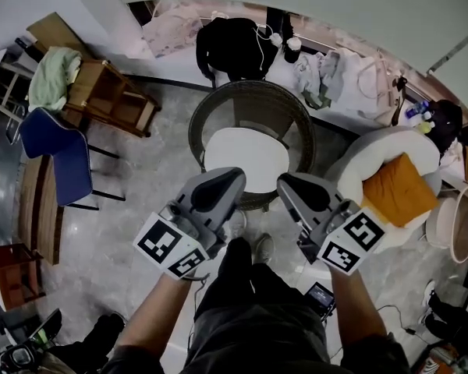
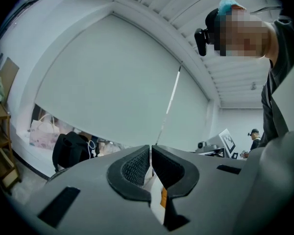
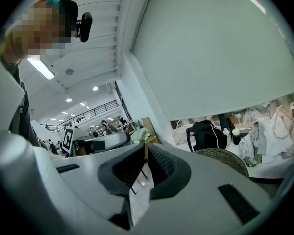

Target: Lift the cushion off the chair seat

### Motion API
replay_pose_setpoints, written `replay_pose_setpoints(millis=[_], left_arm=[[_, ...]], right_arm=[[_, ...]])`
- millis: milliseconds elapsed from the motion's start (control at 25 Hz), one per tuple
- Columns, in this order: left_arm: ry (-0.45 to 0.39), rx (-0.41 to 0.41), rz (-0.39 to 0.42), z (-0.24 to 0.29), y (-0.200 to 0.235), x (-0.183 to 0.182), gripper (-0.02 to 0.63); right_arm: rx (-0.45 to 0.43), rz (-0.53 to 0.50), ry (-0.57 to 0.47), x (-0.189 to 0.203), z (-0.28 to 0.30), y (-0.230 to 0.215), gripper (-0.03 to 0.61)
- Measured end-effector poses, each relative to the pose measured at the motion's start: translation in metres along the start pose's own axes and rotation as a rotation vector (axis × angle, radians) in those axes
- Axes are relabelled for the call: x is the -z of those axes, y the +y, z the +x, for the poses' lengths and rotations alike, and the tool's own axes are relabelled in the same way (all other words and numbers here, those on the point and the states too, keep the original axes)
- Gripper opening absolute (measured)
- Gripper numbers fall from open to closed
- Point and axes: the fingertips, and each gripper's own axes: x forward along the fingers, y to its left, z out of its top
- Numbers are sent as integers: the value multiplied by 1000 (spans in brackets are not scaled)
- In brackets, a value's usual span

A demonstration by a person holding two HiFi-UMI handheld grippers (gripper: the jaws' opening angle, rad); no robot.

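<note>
A white cushion (image 1: 246, 159) lies on the seat of a round dark wicker chair (image 1: 207, 115) in the middle of the head view. My left gripper (image 1: 238, 176) hovers over the cushion's near left edge, and my right gripper (image 1: 285, 182) hangs by its near right edge; whether either touches it I cannot tell. Both point away from me towards the chair. In the left gripper view the left gripper (image 2: 150, 152) has its jaws together with nothing between them. The right gripper (image 3: 146, 153) also stands shut and empty, with the wicker chair (image 3: 226, 158) to its right.
A white armchair (image 1: 359, 162) with an orange cushion (image 1: 398, 189) stands close on the right. A blue chair (image 1: 58, 154) and a wooden rack (image 1: 109, 96) are on the left. A black backpack (image 1: 234, 49) sits behind the wicker chair. My feet (image 1: 261, 248) are just before it.
</note>
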Motion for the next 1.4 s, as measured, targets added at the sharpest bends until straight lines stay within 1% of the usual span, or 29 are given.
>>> replay_pose_setpoints(millis=[280,560,760,880,920,1000,1240,1400], left_arm=[[87,-29,-63,21,76,48,37],[185,-51,-105,51,152,107,69],[251,-66,-147,67,190,150,87],[274,-77,-169,70,207,173,96],[281,-81,-179,71,212,181,100],[297,-91,-199,70,221,199,109],[381,-127,-252,65,261,273,130],[434,-140,-292,62,288,318,156]], right_arm=[[37,59,79,43,55,-58,14],[84,107,175,96,105,-123,14],[100,111,218,119,134,-154,15],[110,115,242,137,150,-168,15],[113,117,257,145,154,-172,21],[111,126,291,165,162,-180,83],[130,141,387,231,181,-218,115],[144,153,453,275,188,-246,138]])
